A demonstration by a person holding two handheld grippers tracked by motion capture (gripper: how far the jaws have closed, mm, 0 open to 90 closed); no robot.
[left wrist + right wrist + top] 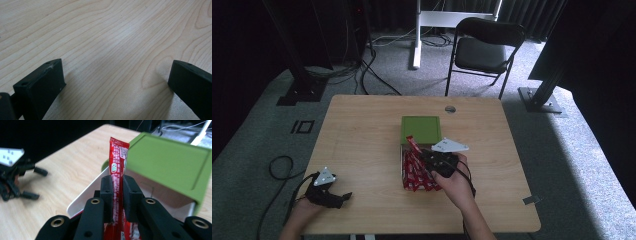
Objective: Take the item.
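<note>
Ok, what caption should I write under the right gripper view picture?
Right gripper pinches a red packet upright beside the green box lid.

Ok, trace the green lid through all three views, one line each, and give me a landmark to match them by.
High view: the green lid lies at the table's centre, just beyond the red packets and the right gripper.
Left gripper view: not in it; open jaws over bare table.
Right gripper view: the lid sits upper right, behind the red packet clamped between the jaws.
Shared landmark: the light wooden table.
</note>
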